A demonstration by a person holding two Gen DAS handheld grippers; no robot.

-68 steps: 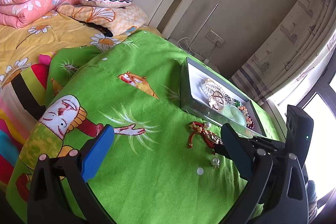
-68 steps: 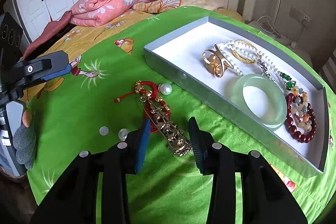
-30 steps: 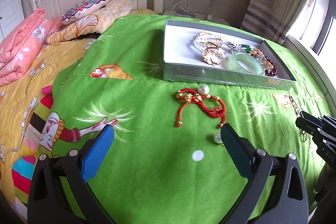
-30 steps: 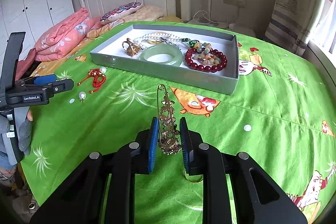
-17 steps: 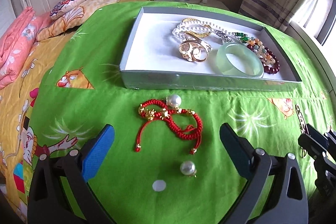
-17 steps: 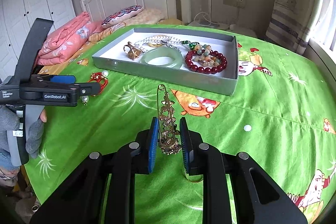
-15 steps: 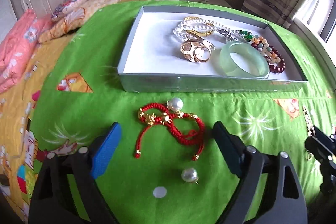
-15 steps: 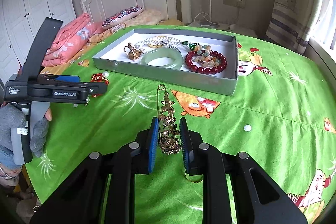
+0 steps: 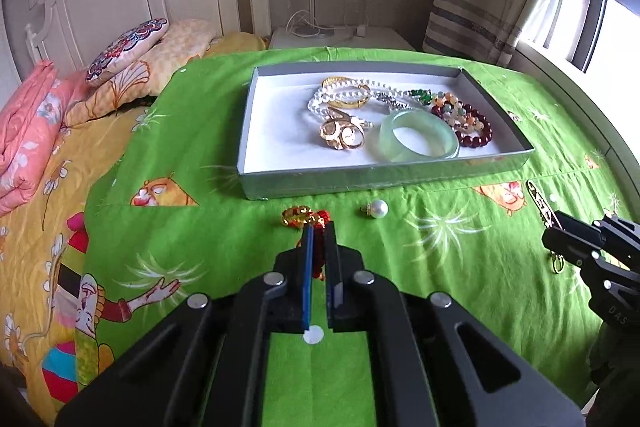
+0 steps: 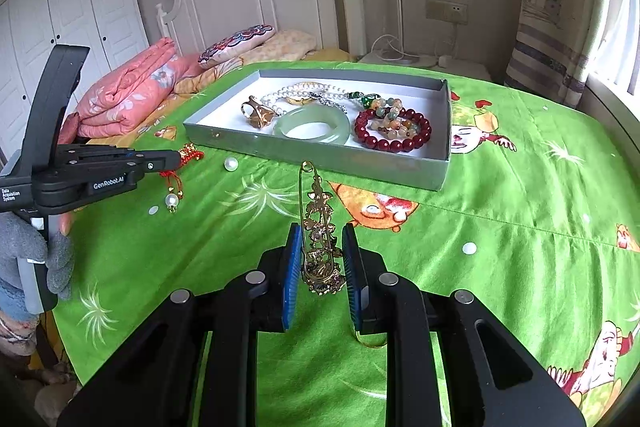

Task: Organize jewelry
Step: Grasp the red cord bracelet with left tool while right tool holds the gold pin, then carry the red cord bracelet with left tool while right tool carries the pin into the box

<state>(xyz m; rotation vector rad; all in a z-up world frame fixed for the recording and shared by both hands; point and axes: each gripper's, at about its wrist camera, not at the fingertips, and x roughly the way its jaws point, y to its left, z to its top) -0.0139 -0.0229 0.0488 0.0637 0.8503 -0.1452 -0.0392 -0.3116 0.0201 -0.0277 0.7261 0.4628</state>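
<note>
Tray (image 9: 384, 183) already held several pieces. My left hand-held gripper (image 9: 319, 227) clenched the red cord bracelet (image 9: 306, 215); right hand-held gripper (image 10: 319, 259) gripped the gold brooch (image 10: 318, 227); 1 pearl (image 9: 378, 208) lay loose on the bed.

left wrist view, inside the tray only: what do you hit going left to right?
gold ring → jade bangle → dark red bead bracelet, all lying in the grey tray.

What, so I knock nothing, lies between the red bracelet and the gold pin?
One loose pearl on the green sheet, nearer the red bracelet than the gold pin; left wrist view.
</note>
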